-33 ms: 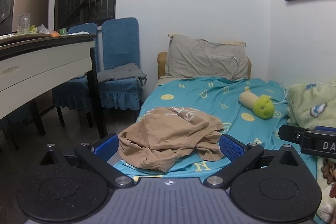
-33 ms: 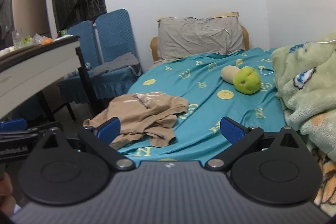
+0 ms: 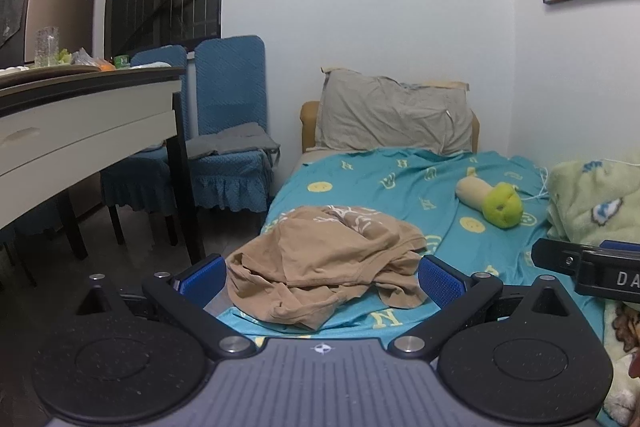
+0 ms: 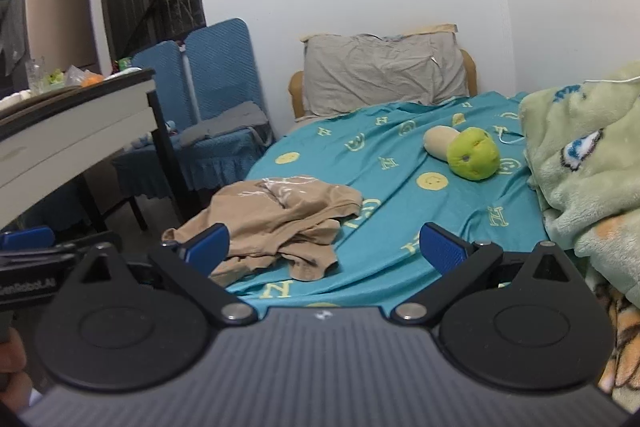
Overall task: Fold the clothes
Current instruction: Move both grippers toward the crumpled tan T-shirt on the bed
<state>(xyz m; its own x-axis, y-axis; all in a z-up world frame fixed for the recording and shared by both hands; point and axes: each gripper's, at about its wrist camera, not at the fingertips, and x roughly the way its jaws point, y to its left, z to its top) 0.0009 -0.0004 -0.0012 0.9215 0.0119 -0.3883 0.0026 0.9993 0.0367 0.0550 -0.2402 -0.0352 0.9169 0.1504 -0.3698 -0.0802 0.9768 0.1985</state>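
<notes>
While both grippers gape empty | tan shirt (image 3: 328, 259) ahead, seemingly untouched | left gripper (image 3: 320, 277) nearer

Tan garment on a teal, yellow-printed bed

The crumpled garment (image 3: 328, 259) is tan with a pale line print near its top; the bed sheet (image 3: 384, 183) beneath is teal, patterned with yellow smiley faces and pale letters. The pillow (image 3: 394, 115) is plain grey. The plush toy (image 4: 472, 153) is lime green with a cream body. The blanket (image 4: 588, 155) is pale green with blue-and-white motifs. The chairs (image 3: 230, 99) wear quilted blue covers. The desk (image 3: 80, 131) is white with a dark top. Both grippers are black with blue pads (image 3: 440, 281).
</notes>
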